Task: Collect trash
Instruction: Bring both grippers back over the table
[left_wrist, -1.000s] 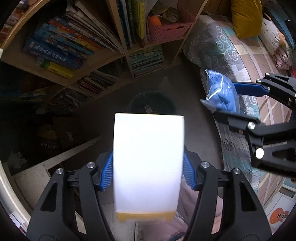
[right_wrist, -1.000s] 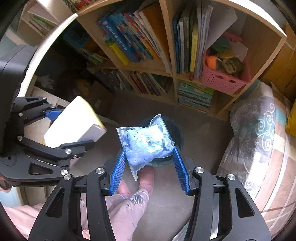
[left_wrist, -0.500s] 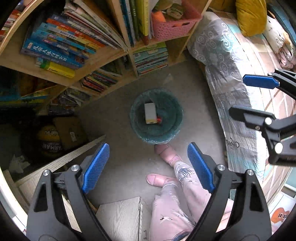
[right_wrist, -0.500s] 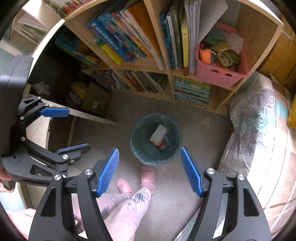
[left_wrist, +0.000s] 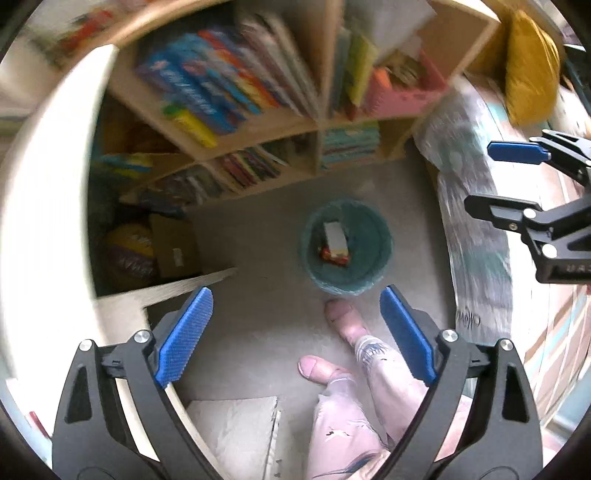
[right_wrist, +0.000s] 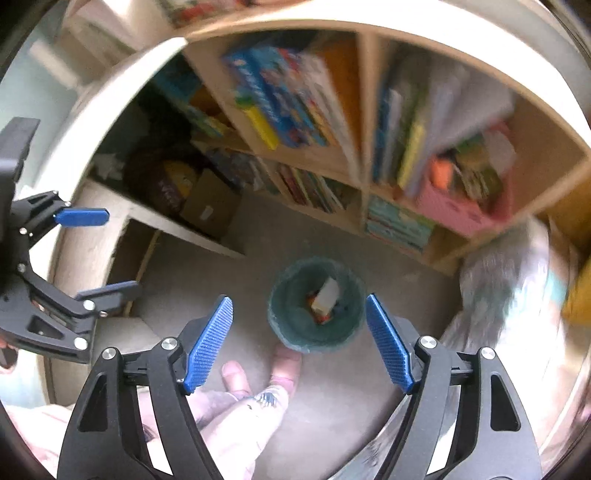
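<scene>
A round teal trash bin (left_wrist: 373, 236) stands on the grey floor below both grippers; it also shows in the right wrist view (right_wrist: 284, 317). A white box (left_wrist: 335, 238) lies inside it on some red trash; the same white box (right_wrist: 325, 295) shows in the right wrist view. My left gripper (left_wrist: 295, 336) is open and empty, high above the floor. My right gripper (right_wrist: 299, 343) is open and empty, also above the bin. The right gripper (left_wrist: 502, 181) shows at the right edge of the left wrist view, and the left gripper (right_wrist: 92, 254) at the left of the right wrist view.
A wooden bookshelf (left_wrist: 258, 122) full of books and a pink basket (right_wrist: 454, 210) stands behind the bin. A bed with a patterned cover (left_wrist: 476, 229) is on the right. The person's feet (left_wrist: 343, 321) are beside the bin. A desk edge (left_wrist: 44, 221) curves on the left.
One second ago the left gripper held the white box and the right one a blue bag. Both opened and the items dropped toward the bin. Both views have since tilted up, with blur.
</scene>
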